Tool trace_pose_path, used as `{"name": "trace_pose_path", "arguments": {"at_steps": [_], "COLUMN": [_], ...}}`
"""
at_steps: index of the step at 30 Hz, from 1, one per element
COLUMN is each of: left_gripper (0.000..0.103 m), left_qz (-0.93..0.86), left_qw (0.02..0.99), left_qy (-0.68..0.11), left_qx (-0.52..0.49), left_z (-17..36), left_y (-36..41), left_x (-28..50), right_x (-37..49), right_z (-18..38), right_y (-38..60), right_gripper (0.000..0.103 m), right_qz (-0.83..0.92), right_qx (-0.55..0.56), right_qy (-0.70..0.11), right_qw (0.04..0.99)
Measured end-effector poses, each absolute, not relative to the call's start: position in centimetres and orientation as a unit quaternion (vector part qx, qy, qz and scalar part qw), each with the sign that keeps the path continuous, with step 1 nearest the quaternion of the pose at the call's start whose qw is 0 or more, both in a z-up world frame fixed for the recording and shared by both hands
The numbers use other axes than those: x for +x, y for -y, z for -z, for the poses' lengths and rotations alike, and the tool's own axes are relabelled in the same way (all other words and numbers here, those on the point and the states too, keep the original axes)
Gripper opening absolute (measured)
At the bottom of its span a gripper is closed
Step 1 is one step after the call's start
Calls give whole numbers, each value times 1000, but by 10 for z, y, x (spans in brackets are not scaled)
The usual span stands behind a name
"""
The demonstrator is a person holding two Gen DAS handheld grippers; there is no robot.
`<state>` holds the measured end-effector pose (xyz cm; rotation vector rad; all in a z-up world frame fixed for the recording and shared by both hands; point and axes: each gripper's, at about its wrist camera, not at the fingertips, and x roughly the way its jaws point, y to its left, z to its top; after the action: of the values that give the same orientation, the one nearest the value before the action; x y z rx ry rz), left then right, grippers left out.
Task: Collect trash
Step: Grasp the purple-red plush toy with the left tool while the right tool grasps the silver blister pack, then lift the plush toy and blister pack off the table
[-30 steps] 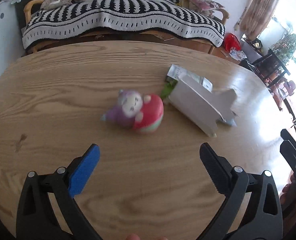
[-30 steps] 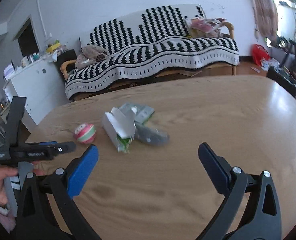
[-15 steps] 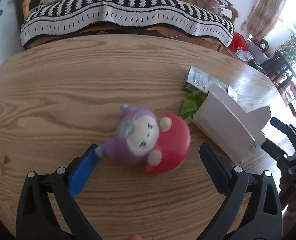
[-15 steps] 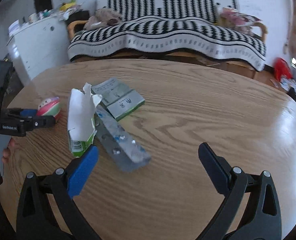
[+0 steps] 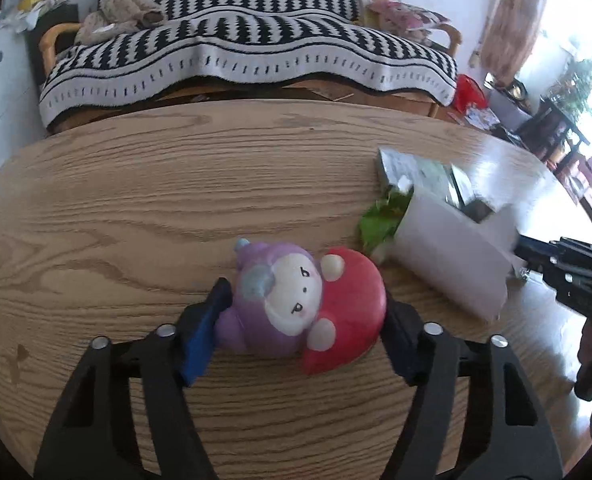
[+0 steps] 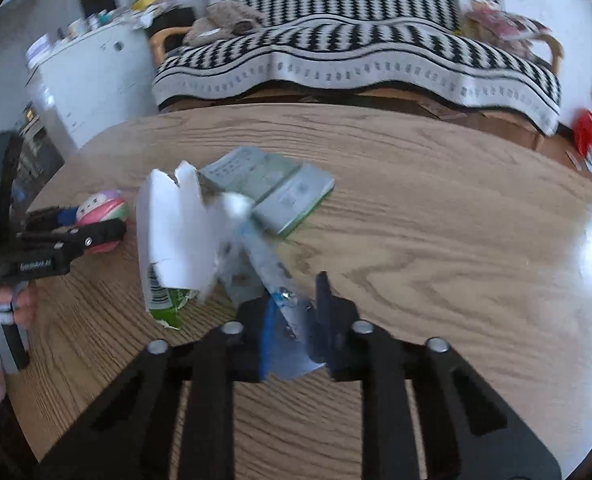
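Observation:
My left gripper (image 5: 302, 308) is shut on a soft purple-and-red squishy toy (image 5: 302, 300) on the wooden table (image 5: 136, 208). The toy also shows in the right wrist view (image 6: 102, 216), with the left gripper (image 6: 76, 236) around it. My right gripper (image 6: 294, 312) is shut on the near end of a silver pill blister strip (image 6: 270, 268), tilted up off the table. A torn white-and-green carton (image 6: 176, 240) stands beside the strip; it also shows in the left wrist view (image 5: 448, 264). A green-and-grey medicine box (image 6: 272, 188) lies flat behind it.
A sofa with a black-and-white striped blanket (image 5: 248, 52) stands behind the table. A white cabinet (image 6: 92, 76) is at the left. Chairs and clutter (image 5: 536, 120) stand at the right, by a bright window.
Both grippers moved forward and closed: the left on the squishy toy, the right on the blister strip, whose far end now tilts up against the carton.

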<state>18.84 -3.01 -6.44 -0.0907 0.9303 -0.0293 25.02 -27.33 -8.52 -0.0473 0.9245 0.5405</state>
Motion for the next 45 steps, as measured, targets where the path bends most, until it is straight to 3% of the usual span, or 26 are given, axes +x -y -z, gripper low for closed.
{"name": "trace_pose_path", "arguments": {"at_steps": [40,45], "left_gripper": [64,62], "left_qz": [35,38], "left_qw": [896,890], "left_qy": [-440,-445], "left_qx": [-52,-95], "left_z": [65,60], "left_y": [22,16], "left_x": [168,154], "right_x": [228,206], "right_z": [84,67], "right_y": [277,297], "right_gripper": [11,9], "right_qz": [-197,-174], "right_qx": [-13,30], "right_qy": [-441,-381], "right_qw": [876,908]}}
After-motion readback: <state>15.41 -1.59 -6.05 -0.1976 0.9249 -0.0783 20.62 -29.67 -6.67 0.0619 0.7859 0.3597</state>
